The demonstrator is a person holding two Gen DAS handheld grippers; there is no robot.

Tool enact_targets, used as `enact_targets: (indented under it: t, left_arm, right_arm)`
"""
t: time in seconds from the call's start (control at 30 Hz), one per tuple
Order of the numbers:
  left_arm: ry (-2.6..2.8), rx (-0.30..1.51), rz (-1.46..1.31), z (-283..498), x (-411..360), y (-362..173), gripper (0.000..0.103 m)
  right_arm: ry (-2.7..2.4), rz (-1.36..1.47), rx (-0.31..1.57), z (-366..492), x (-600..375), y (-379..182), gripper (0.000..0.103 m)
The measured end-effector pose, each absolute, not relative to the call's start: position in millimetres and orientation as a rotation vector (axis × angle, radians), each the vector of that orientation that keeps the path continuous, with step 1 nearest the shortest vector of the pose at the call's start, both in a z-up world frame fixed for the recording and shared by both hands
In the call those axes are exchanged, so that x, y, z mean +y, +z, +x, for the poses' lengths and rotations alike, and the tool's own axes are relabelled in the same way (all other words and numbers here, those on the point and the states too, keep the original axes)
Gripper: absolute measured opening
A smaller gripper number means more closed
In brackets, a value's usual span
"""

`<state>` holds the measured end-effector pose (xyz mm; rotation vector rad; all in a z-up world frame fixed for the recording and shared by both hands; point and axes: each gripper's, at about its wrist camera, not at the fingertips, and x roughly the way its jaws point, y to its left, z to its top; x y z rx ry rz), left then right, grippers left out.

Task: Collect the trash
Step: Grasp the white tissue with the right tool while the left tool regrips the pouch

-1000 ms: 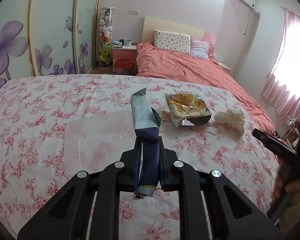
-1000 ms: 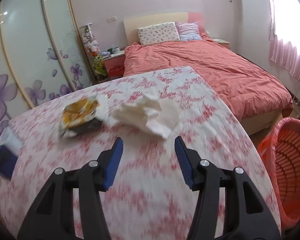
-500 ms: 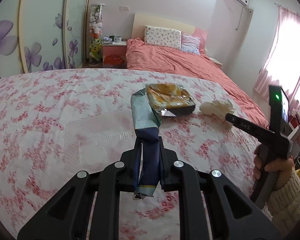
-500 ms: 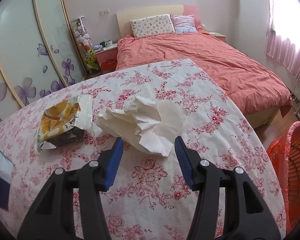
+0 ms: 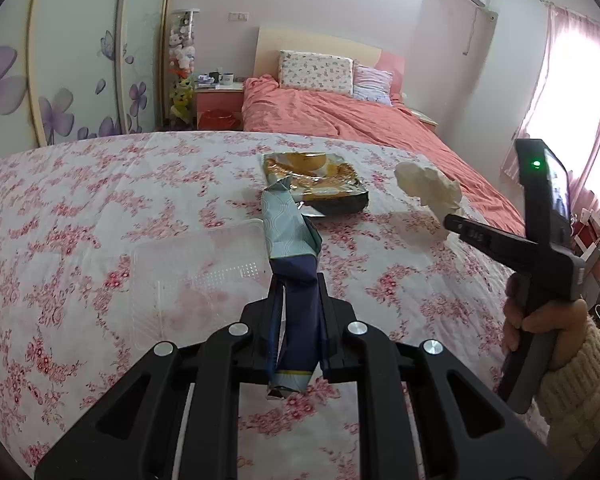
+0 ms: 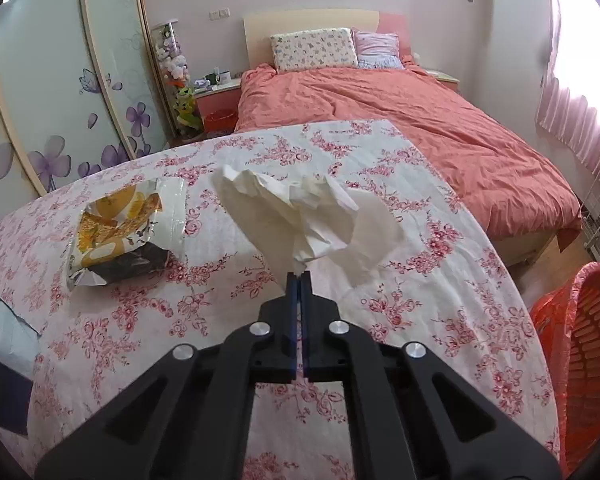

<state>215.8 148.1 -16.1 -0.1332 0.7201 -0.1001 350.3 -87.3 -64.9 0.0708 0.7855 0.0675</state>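
Observation:
My left gripper [image 5: 298, 280] is shut on a crumpled blue and pale green wrapper [image 5: 290, 240] that sticks up from between its fingers. My right gripper [image 6: 299, 276] is shut on the near edge of a crumpled white tissue [image 6: 300, 216], which hangs lifted above the floral cloth. The same tissue [image 5: 428, 188] shows in the left wrist view at the tip of the right gripper [image 5: 450, 222]. An orange and black snack bag [image 6: 116, 228] lies on the floral tablecloth [image 6: 400, 300], left of the tissue. A clear plastic lid [image 5: 196, 276] lies flat beside the left gripper.
An orange plastic basket [image 6: 584, 360] stands on the floor past the table's right edge. A person's hand in a cream knitted sleeve [image 5: 572, 384] holds the right gripper. Behind the table are a bed with a coral duvet [image 6: 420, 120] and a wardrobe [image 6: 60, 80].
My right gripper has gone from open around the tissue to shut on it, and the tissue has come up off the cloth. The left gripper with its wrapper drifted slightly toward the snack bag.

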Motion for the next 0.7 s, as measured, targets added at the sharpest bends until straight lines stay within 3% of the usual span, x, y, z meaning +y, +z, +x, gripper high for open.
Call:
enact_targets:
  t: [0.3,0.4,0.5,0.7]
  left_arm:
    - [-0.104,0.745,-0.179,214.0,160.3,-23.6,0.017]
    - [-0.104,0.753,-0.184,215.2,160.8,-23.6,0.023]
    - [-0.098,0.742,-0.184,214.6,162.1,-21.0,0.046]
    - [-0.079,0.747,-0.154,215.8,159.3,-19.5,0.046]
  right_arm:
    - [0.079,0.080,0.775,333.6,-94.9,-62.2,0.002]
    - [0.082,0.100,0.778,331.2,-99.0,-63.0,0.002]
    - [0.090,0.106,0.778,330.4,-100.5,-63.2,0.002]
    - [0.103,0.120,0.775,327.2,-102.5,-63.5,0.002]
